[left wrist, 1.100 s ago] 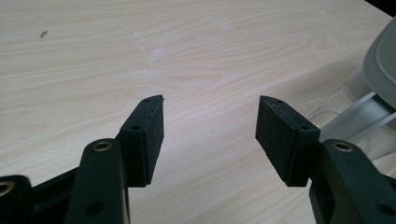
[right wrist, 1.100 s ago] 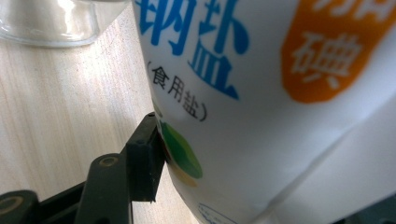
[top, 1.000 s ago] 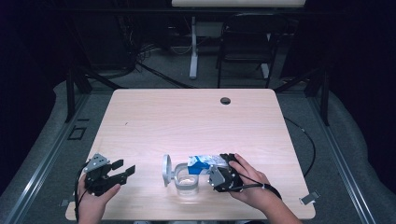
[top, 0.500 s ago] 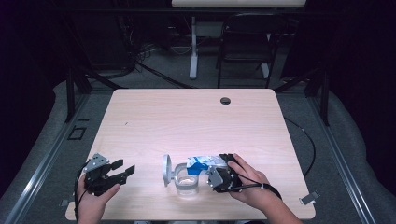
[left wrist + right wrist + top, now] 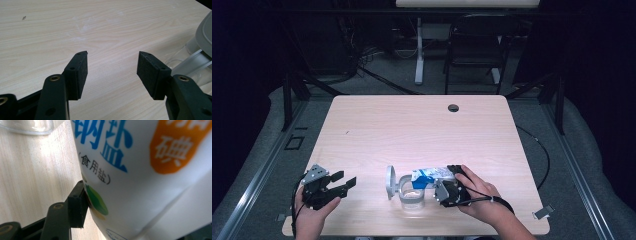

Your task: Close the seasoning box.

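Observation:
A white salt bag with blue print lies tilted, its mouth over a clear glass jar. The jar's grey hinged lid stands open at its left. My right gripper is shut on the bag from the right. In the right gripper view the bag shows blue characters and an orange patch, and one black pad presses its side; the other jaw is hidden behind it. My left gripper hangs open near the table's front left, nothing between its pads. The jar's lid sits off to its right.
The light wood table has a round cable hole at the back. A metal clasp sticks out from the jar. A black chair and a white table leg stand on the floor beyond the table.

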`<state>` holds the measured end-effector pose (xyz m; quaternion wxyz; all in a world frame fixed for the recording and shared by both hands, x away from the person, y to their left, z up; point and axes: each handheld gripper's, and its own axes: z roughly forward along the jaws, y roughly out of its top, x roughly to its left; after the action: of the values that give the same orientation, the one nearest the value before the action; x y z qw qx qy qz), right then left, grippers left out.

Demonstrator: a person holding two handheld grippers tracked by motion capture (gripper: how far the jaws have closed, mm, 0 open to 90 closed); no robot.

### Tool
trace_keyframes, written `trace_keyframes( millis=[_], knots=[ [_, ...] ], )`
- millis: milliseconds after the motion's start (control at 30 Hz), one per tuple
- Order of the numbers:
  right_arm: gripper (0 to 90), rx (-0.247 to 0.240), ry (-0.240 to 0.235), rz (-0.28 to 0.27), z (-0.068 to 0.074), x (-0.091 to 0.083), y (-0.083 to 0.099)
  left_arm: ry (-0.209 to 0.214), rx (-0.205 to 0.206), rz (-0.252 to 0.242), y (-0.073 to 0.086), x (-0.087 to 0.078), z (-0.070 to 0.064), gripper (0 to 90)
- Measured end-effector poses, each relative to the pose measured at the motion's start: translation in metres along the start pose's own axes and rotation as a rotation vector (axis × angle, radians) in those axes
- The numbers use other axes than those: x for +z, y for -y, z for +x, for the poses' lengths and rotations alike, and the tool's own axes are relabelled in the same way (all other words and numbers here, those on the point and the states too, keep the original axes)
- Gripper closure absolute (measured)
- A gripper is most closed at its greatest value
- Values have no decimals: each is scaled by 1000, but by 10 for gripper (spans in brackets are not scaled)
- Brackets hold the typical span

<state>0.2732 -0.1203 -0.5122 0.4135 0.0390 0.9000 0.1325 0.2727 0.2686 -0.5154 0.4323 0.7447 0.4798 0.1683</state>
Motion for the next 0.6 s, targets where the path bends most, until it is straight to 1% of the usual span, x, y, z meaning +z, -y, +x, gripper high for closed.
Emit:
trace_keyframes(
  millis=[167, 233, 267, 333, 367, 433, 600],
  knots=[
    [408, -7, 7, -4, 1, 2, 0, -2, -1, 2, 0, 0, 0, 425],
    [408, -21, 12, 9, 1, 1, 0, -2, -1, 3, 0, 0, 0, 425],
    [408, -32, 17, -5, 1, 2, 0, -1, -1, 3, 0, 0, 0, 425],
    [408, -40, 20, -1, 1, 2, 0, -1, -1, 3, 0, 0, 0, 425],
    [408, -38, 19, 17, 2, 1, -1, -1, -1, 3, 0, 0, 0, 425],
    [408, -42, 20, 15, 2, 2, -1, -1, -1, 4, 0, 0, 0, 425],
    [408, -70, 30, 22, 3, 3, 0, -1, -2, 8, 1, 0, 1, 425]
  ],
)
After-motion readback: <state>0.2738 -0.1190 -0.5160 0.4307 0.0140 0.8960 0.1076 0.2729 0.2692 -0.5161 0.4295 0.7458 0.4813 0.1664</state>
